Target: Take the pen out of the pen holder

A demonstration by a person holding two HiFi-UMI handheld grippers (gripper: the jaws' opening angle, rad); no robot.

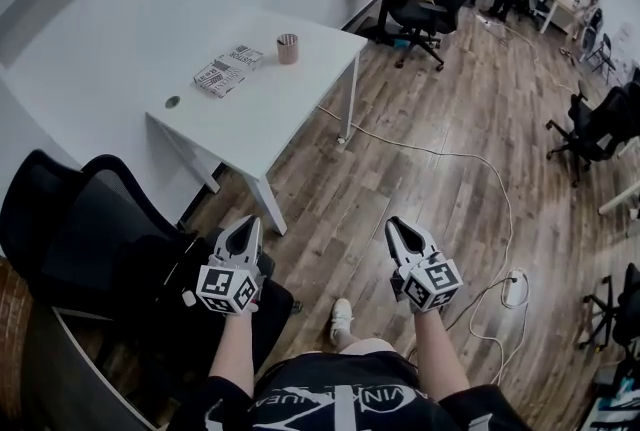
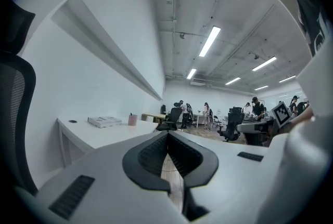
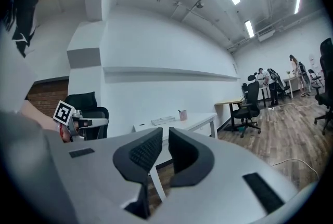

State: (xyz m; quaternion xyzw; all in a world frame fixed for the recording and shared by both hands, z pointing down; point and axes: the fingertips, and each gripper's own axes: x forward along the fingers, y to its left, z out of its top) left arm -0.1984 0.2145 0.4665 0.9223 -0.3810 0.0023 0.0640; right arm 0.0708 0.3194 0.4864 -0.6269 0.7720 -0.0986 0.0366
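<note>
A wooden floor fills most of the head view, with a white counter standing against the wall at the far left. A black mesh chair sits near the left edge, just beside the left gripper.

Both grippers are held level and near the person, well apart from the counter, with open floor between their tips and its near edge. The left gripper's jaws are clenched, tips meeting, with nothing between them. The right gripper is clenched too, only a sliver of gap between its pads and nothing held.

A flat stack of printed boxes lies on the counter. Just right of it, towards the far right corner, the copper-coloured pen holder stands upright. In the left gripper view it sits far off and left of the jaw tips. In the right gripper view it is far off and just right of the tips.

A dark pen tip pokes above the holder's rim, too small to make out further.
</note>
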